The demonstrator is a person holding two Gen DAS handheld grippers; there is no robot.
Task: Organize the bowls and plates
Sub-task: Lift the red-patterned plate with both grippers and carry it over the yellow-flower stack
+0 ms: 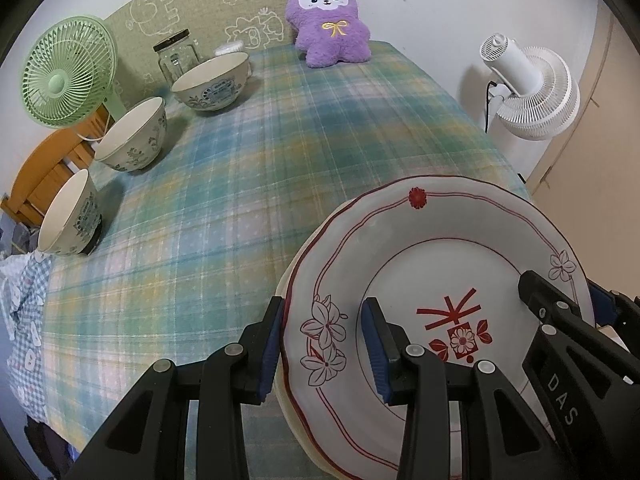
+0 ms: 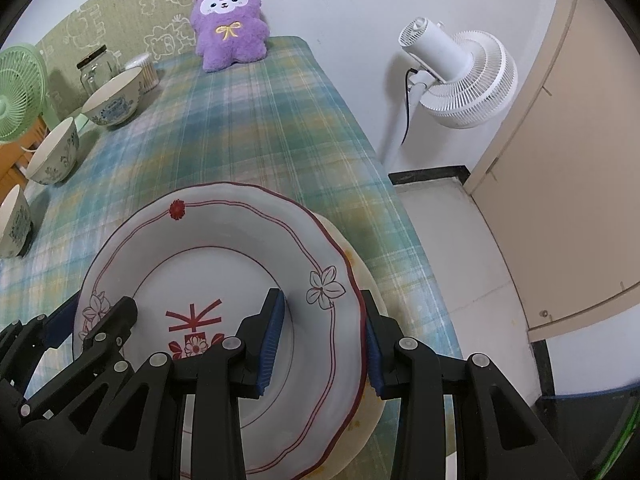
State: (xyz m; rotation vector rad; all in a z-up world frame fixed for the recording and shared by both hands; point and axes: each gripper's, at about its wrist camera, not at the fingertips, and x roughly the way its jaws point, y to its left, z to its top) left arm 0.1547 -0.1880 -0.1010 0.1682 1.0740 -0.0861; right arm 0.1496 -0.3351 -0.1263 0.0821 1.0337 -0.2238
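Left hand-held gripper [image 1: 322, 344] straddling the left rim of the red-patterned plate [image 1: 432, 280], fingers parted, not clamped; right hand-held gripper [image 2: 324, 340] likewise on the right rim. Plate between both, atop a cream plate [image 2: 366, 280]; bowls [image 1: 134, 136] far left on the bench [image 1: 240, 184].

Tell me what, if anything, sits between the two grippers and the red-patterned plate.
Nothing visible does. The left gripper already straddles the left rim of the red-patterned plate, and the right gripper straddles its right rim, one finger over the plate and one outside. The plate lies on a cream plate beneath it.
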